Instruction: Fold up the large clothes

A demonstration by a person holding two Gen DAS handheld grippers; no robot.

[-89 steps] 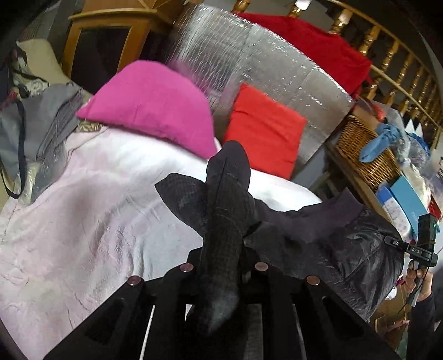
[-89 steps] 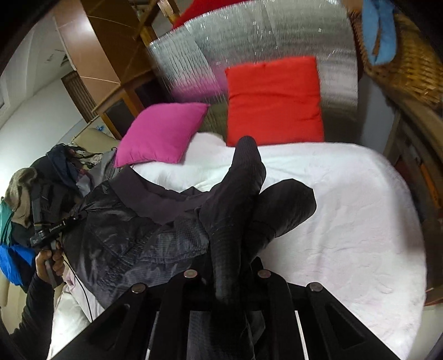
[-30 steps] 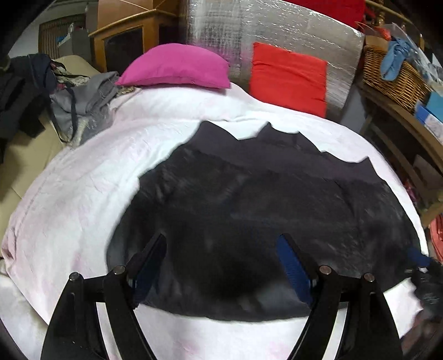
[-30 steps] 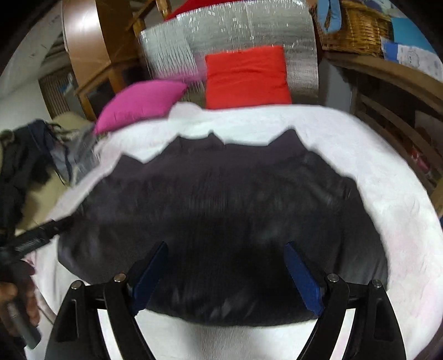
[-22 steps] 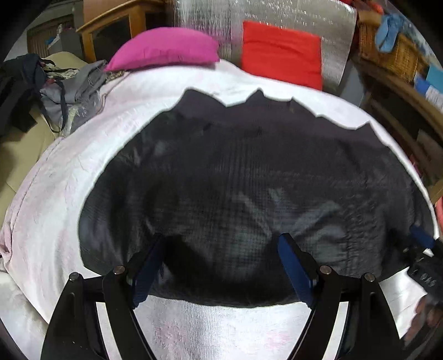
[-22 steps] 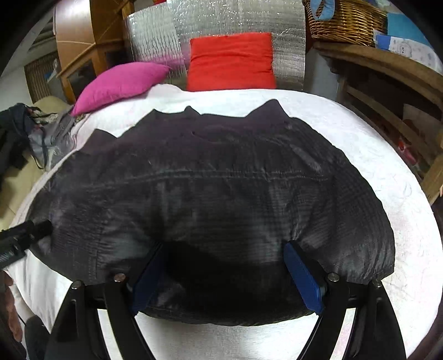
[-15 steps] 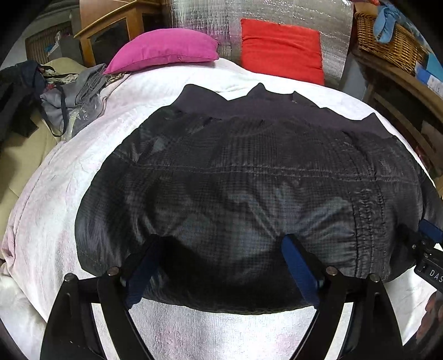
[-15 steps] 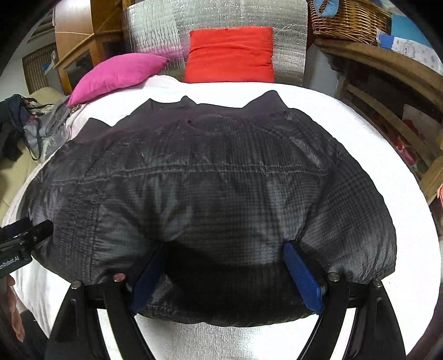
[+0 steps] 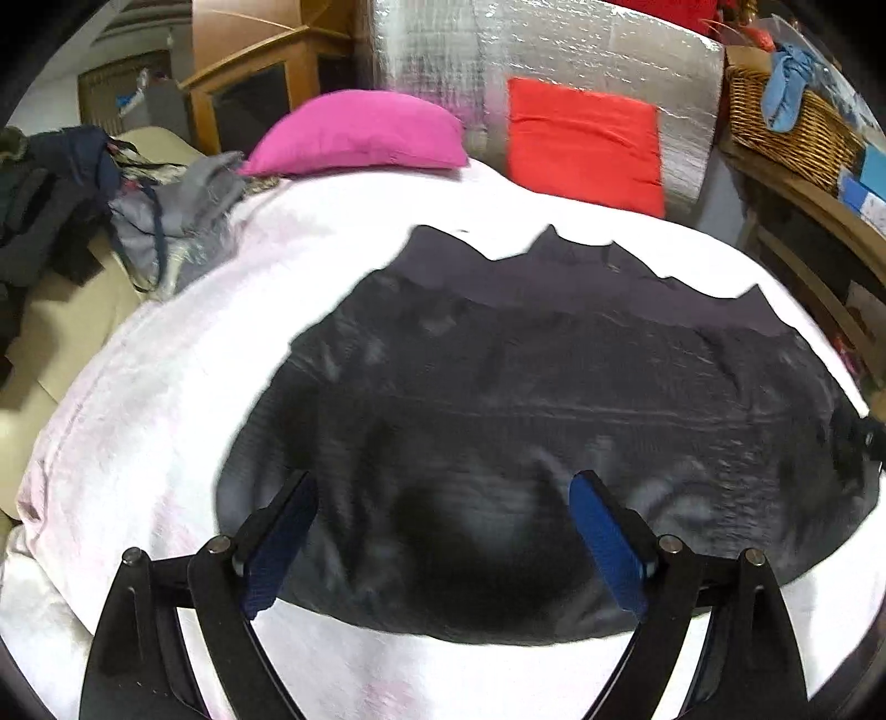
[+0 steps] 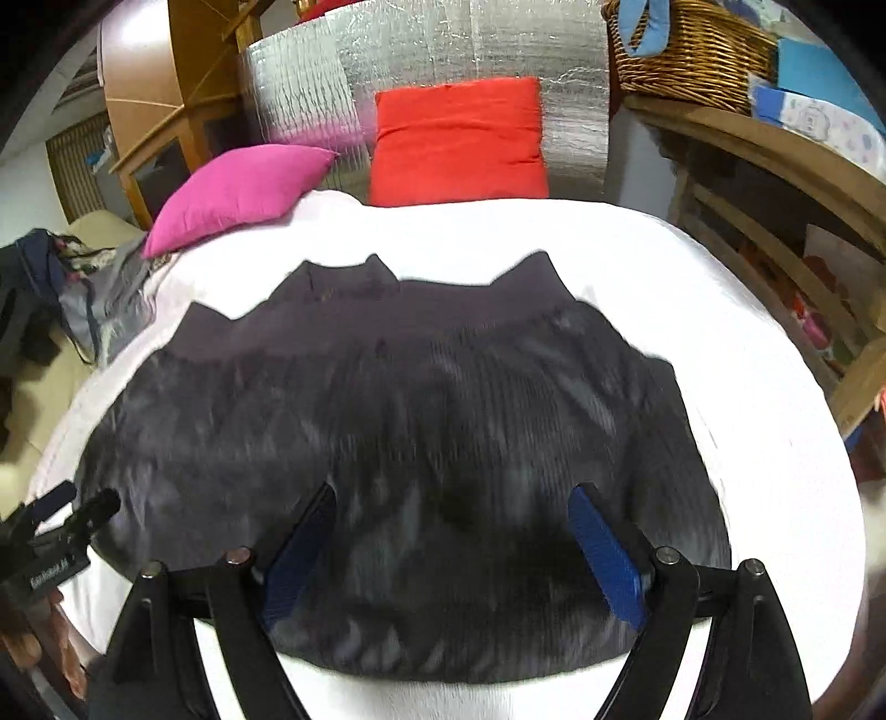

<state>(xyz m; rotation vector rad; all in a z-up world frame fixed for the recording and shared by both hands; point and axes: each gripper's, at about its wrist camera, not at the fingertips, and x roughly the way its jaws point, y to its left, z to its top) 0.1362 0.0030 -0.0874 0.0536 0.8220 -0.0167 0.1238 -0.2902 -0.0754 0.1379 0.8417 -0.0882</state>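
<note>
lying spread flat on the white bed, the dark jacket covers most of the middle, its jagged lighter band pointing toward the pillows. beyond the jacket sit a pink pillow and a red cushion, the red one leaning on a silver foil panel. off the jacket's left side, a grey garment and a heap of dark clothes lie on a beige seat. to the jacket's right stands a wooden shelf carrying a wicker basket with a blue cloth draped in it. nothing lies on top of the jacket.

the left gripper hovers over the jacket's near edge with its blue pads wide apart and nothing between them; the right gripper is likewise spread and empty over the same edge. each gripper shows at the margin of the other's view, at opposite ends of the jacket.

three seconds ago both grippers were pinched on bunched jacket fabric held up above the bed; now the jacket is released and laid out, and since half a second ago both views have pulled back slightly, blurred by motion.
</note>
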